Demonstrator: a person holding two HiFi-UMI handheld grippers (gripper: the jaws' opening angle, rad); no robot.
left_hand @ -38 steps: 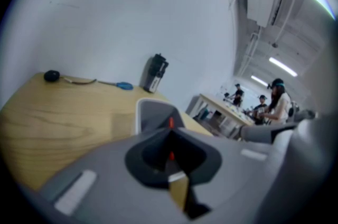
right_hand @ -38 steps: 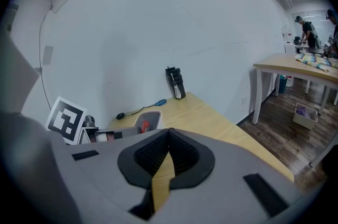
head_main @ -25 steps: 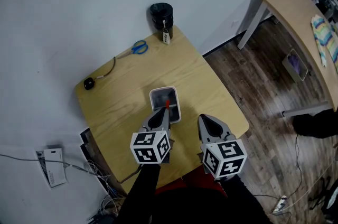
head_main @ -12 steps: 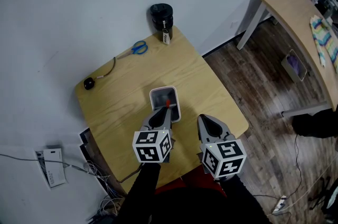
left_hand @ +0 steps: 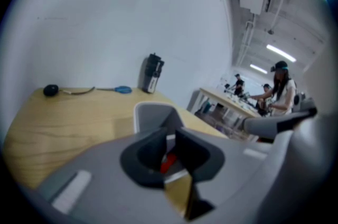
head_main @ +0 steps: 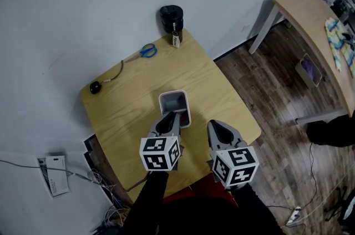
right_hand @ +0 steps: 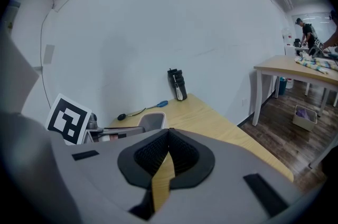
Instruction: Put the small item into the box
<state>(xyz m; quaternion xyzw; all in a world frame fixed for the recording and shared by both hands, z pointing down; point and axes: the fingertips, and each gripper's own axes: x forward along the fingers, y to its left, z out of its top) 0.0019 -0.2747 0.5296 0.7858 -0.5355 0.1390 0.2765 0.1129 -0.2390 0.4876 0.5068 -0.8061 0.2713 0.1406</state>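
The left gripper view best shows the left tongs [left_hand: 168, 150] pinching the red small item [left_hand: 167, 162] by the box [head_main: 173, 93]; right tongs [right_hand: 168, 138] clenched, empty.

Even, diffuse indoor light: the pale wooden bench [head_main: 127, 101] is uniformly bright, without hard shadows. Both gripper views show strong fisheye curvature and dark vignetted corners. The grey left tongs [left_hand: 169, 138] and the small red item [left_hand: 167, 163] between them are blurred at close range. Ceiling strip lights [left_hand: 279, 52] glare at upper right.
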